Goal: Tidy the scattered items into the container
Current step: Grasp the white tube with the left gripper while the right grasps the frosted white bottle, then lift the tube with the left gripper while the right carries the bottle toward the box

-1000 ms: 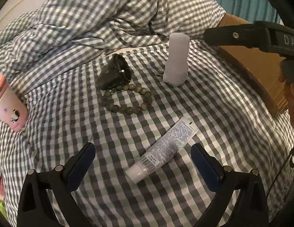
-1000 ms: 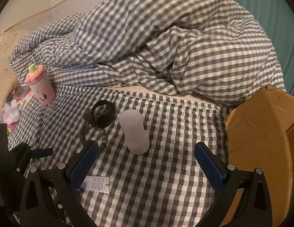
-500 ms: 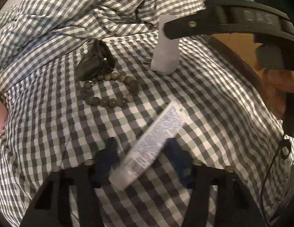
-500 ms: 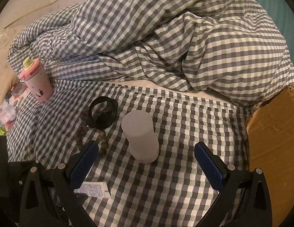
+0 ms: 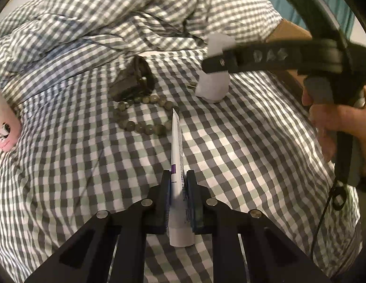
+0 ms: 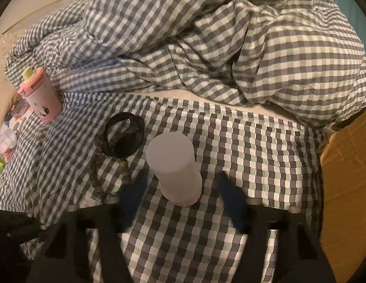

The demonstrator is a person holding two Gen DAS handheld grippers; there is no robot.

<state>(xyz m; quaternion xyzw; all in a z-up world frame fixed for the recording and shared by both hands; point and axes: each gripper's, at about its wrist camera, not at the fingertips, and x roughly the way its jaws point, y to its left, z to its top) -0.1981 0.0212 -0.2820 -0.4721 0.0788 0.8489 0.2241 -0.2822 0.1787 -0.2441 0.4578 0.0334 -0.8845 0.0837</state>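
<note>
A white tube [image 5: 177, 155] with purple print stands edge-on between the blue pads of my left gripper [image 5: 177, 176]. Its jaws are closing and the pads press on the tube's lower part. Past its tip lie a bead bracelet [image 5: 145, 127] and a black strap [image 5: 133, 80]. A frosted white cylinder [image 6: 176, 165] stands upright on the checked sheet, between the blurred fingers of my right gripper [image 6: 181, 176]. Those jaws are closing, with a gap still showing on each side of the cylinder. In the left wrist view one right finger crosses in front of the cylinder [image 5: 212, 87].
A cardboard box [image 6: 343, 188] stands at the right edge of the bed. A bunched checked duvet [image 6: 230, 35] fills the back. A pink cup [image 6: 41, 96] stands at the far left beside small clutter. A hand [image 5: 336, 122] holds the right gripper's handle.
The left jaws went from wide open to shut on the tube, which turned from slantwise to edge-on. The right gripper sank toward the white cylinder and its jaws narrowed around it.
</note>
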